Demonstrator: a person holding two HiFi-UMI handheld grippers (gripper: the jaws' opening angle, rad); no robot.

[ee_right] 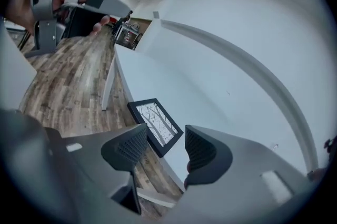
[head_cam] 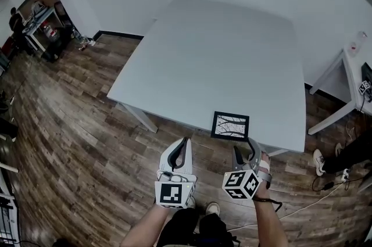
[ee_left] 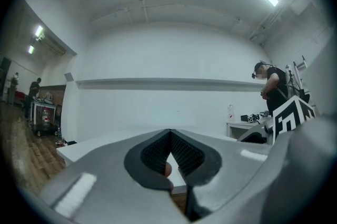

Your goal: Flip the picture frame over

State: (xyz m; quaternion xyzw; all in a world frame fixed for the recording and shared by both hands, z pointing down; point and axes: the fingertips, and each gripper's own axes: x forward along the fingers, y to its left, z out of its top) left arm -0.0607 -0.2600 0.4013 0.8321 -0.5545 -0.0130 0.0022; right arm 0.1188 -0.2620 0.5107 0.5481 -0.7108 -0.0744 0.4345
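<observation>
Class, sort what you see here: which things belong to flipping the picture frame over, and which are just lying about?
Belongs to the job:
picture frame, picture side up, at the near edge of the white table
left gripper, shut, empty
right gripper, open, empty

Just lying about:
side table at right
cart at far left
cable on the floor

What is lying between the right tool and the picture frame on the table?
Nothing. In the head view, only a bare strip of the table separates the open right tool from the picture frame.
</observation>
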